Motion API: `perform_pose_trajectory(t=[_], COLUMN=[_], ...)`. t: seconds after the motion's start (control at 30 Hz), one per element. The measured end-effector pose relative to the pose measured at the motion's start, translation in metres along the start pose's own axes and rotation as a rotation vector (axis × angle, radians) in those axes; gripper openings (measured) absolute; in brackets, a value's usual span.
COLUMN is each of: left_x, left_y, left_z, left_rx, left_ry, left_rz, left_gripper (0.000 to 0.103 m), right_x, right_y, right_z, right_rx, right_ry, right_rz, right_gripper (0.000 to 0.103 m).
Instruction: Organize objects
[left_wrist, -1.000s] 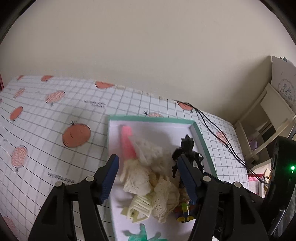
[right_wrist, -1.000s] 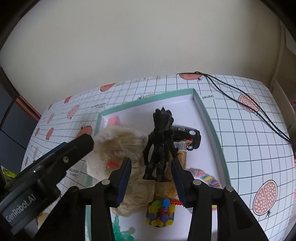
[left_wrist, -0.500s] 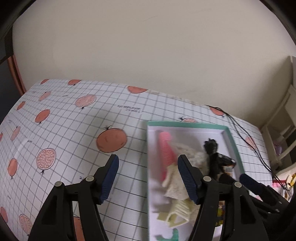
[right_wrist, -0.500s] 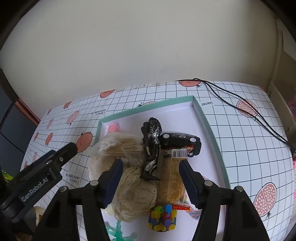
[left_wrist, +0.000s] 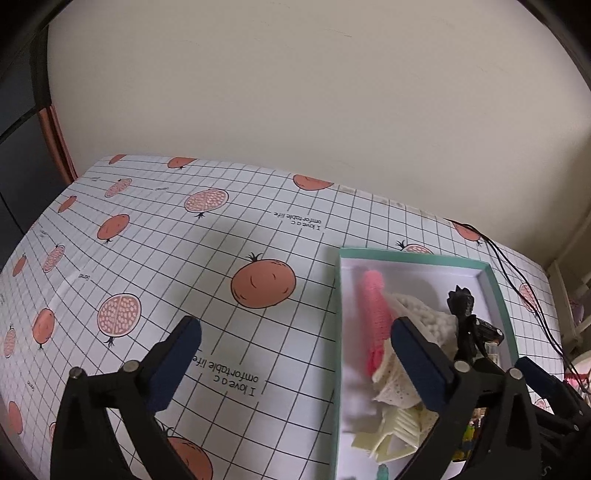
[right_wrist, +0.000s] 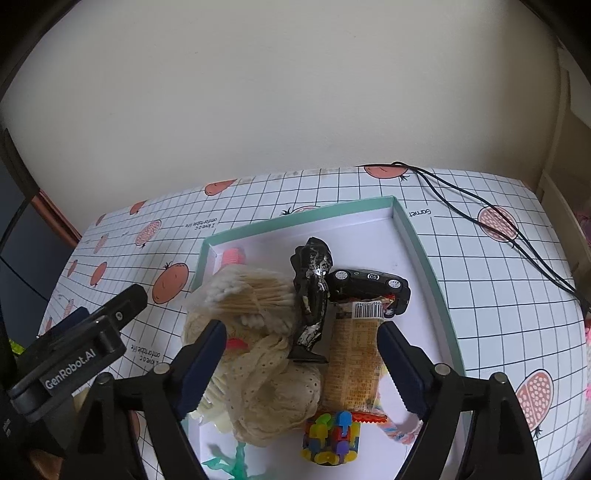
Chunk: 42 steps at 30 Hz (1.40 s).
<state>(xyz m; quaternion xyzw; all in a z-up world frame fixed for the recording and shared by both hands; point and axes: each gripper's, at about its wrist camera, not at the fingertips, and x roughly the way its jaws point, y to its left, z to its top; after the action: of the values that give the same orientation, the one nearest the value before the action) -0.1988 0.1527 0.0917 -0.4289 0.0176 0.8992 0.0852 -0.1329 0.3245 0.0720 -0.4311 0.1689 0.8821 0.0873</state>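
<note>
A teal-rimmed white box holds a pile of small things. On it lies a black figure, tipped over against a black toy car and a snack packet. A bag of cotton swabs and a cream lace cloth fill the left side. My right gripper stands open just above the pile, holding nothing. Over the tablecloth left of the box, my left gripper is open and empty. The black figure shows beyond its right finger.
A colourful block toy and a green plastic piece lie at the box's near end, a pink item along its left wall. Black cables cross the pomegranate-print cloth at the right. A wall rises behind the table.
My right gripper opened and let go of the black figure, which tipped from upright onto the pile. The left gripper swung left, off the box and over the tablecloth.
</note>
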Motion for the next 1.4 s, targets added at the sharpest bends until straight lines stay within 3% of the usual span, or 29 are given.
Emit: perform_pose_trajectory(t=[0.17, 0.8, 1.03, 1.17, 1.4], left_x=[-0.001, -0.025, -0.057, -0.079, -0.117], left_y=[0.005, 0.022, 0.028, 0.039, 0.052], left_z=[0.002, 0.002, 0.001, -0.004, -0.029], left_rx=[-0.016, -0.050, -0.009, -0.035, 0.000], left_ry=[-0.003, -0.025, -0.098, -0.122, -0.172], left_rz=[0.015, -0.017, 0.042, 0.017, 0.060], left_gripper=[0.103, 0.103, 0.103, 0.103, 0.103], right_x=[-0.001, -0.018, -0.040, -0.055, -0.092], right_y=[0.000, 0.012, 0.019, 0.024, 0.038], right_z=[0.000, -0.002, -0.009, -0.016, -0.035], right_rx=[0.006, -0.016, -0.028, -0.038, -0.065], right_ry=[-0.012, -0.023, -0.028, -0.024, -0.048], right_rz=[-0.008, -0.018, -0.043, -0.060, -0.072], right_gripper=[0.103, 0.103, 0.103, 0.103, 0.103])
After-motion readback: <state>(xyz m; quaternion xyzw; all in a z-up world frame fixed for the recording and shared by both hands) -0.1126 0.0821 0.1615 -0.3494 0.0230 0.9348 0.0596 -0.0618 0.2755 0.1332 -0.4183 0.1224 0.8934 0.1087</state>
